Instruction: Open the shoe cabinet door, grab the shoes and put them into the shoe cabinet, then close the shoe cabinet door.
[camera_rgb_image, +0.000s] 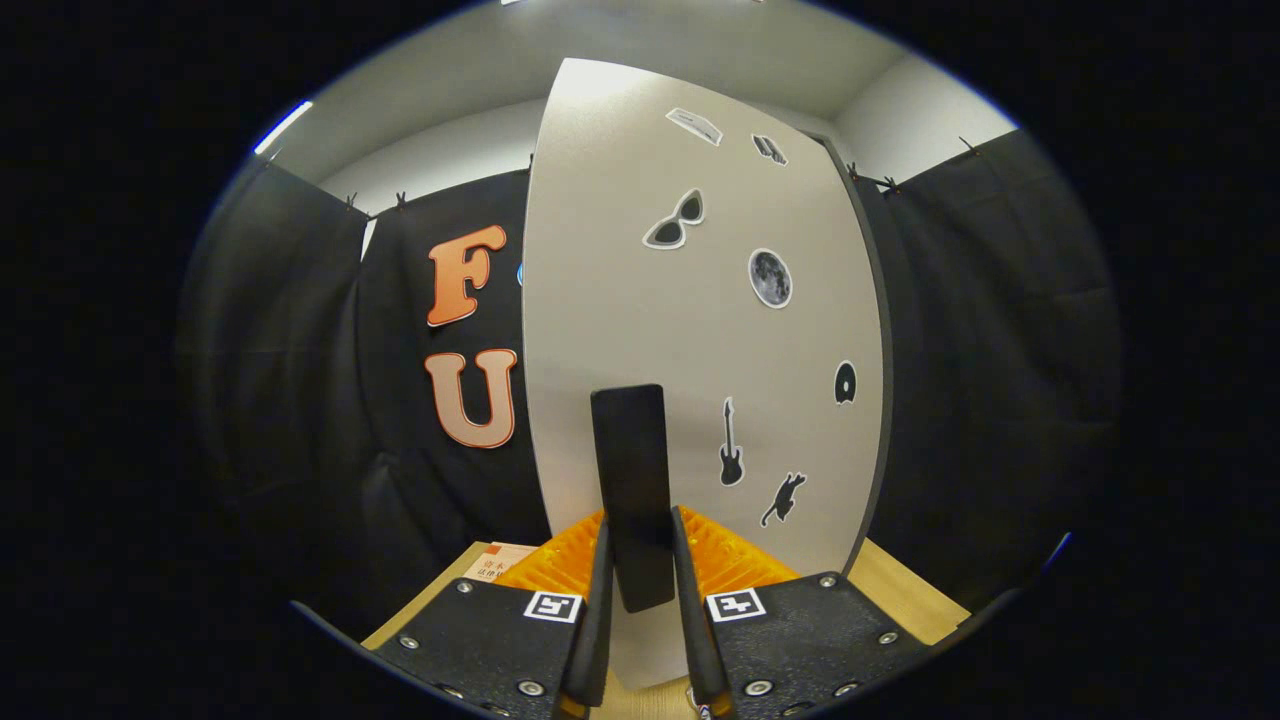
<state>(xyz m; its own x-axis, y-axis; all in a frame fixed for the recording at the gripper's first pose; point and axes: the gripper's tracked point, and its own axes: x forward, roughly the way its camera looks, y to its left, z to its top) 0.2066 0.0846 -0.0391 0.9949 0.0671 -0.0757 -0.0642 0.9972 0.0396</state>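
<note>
The pale grey shoe cabinet door (690, 330) stands right in front of me, swung out so that its face carries several small stickers. A tall black handle (630, 480) juts from the door's lower part. My gripper (638, 560) is shut on that handle, one finger pressing each side of its lower half. The cabinet's inside and the shoes are hidden behind the door.
A light wooden table top (905, 590) runs under the door to both sides. A small printed card (497, 562) lies on it left of the fingers. Black cloth walls (990, 330) close in the booth all around.
</note>
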